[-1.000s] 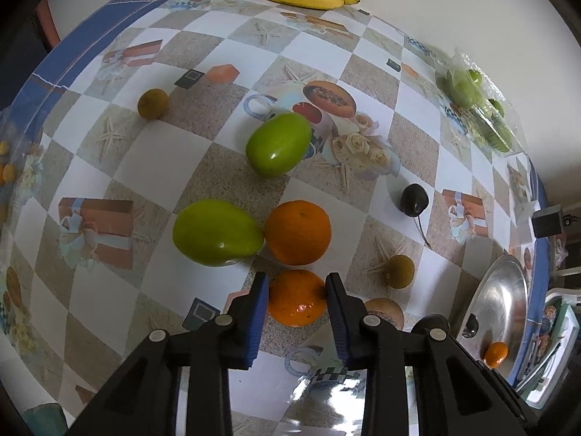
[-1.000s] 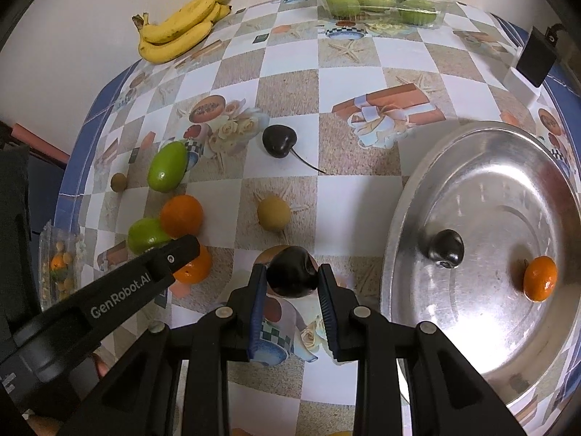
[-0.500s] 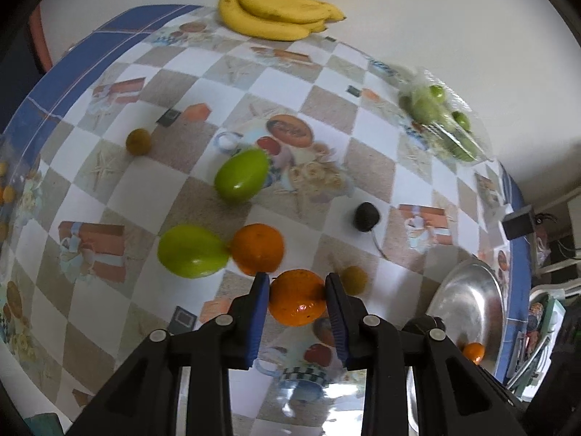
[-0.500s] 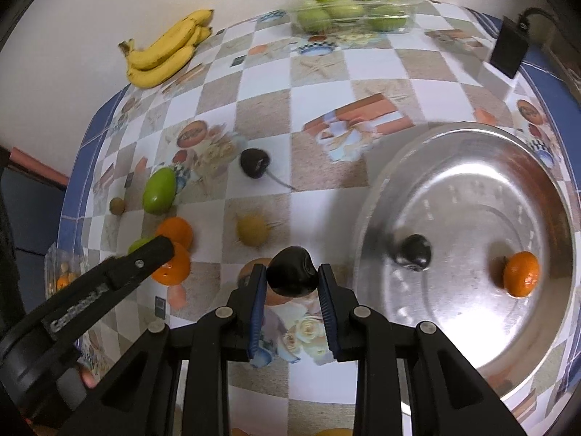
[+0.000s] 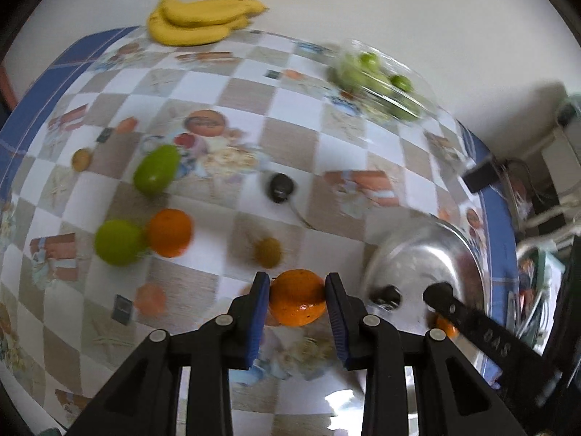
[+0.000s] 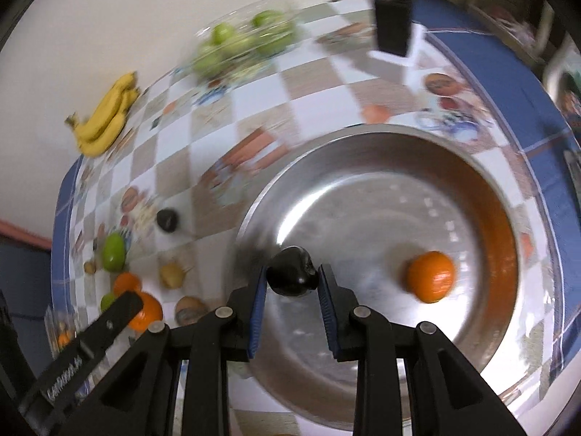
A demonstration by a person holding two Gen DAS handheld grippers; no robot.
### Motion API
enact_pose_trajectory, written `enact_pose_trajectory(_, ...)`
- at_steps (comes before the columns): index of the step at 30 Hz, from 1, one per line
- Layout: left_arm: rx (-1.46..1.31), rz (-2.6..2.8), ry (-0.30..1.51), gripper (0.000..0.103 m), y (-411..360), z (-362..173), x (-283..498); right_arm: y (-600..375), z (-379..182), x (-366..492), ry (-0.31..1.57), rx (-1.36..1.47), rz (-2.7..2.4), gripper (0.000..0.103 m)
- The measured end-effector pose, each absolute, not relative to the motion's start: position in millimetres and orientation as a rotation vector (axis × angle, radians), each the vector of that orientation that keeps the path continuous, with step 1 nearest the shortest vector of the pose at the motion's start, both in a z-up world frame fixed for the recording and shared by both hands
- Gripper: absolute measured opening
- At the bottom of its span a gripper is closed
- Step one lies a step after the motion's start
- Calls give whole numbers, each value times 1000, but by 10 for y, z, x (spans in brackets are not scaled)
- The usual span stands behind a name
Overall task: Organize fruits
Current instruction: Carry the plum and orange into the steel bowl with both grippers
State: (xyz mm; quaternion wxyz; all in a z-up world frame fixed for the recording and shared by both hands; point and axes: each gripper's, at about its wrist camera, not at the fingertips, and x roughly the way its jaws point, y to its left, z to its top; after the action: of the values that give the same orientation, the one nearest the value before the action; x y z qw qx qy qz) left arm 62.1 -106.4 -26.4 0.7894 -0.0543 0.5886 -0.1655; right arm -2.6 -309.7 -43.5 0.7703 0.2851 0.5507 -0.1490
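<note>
My left gripper (image 5: 297, 292) is shut on an orange (image 5: 297, 298), held above the table just left of the steel bowl (image 5: 428, 243). My right gripper (image 6: 292, 279) is shut on a dark plum (image 6: 293, 271), which hangs over the left part of the bowl (image 6: 363, 189). One orange (image 6: 431, 280) lies in the bowl, and the left wrist view shows a dark fruit (image 5: 388, 295) there too. On the table to the left lie two green mangoes (image 5: 157, 169) (image 5: 118, 241), an orange (image 5: 169, 231), a dark plum (image 5: 279, 187) and two small brown fruits (image 5: 268, 251) (image 5: 81, 158).
Bananas (image 5: 203, 21) lie at the far edge by the wall. A clear plastic box of green fruit (image 5: 377, 80) stands at the back. A black adapter (image 6: 394, 23) sits beyond the bowl. The table's blue border (image 6: 544, 116) runs close behind the bowl.
Both grippers have carried their fruit to the right, toward the bowl. The orange has come up off the table. The dark plum has gone from over the table to over the bowl.
</note>
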Motion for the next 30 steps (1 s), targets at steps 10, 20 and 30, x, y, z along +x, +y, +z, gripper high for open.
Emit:
enact_pose_trajectory(10,-6,-497,1281,34,-1620,-284,292,-3493,-407,-207,1153,666,-421,30)
enact_pose_trajectory(20,124,-557,1312,34,-1985,-444,104,-3621,-599,-202,1180,717,-429,30)
enact_pose_trajectory(30,162,-541,1325,34,-2052,-586,134,-3539,-670,-136,1206,697,-399,30)
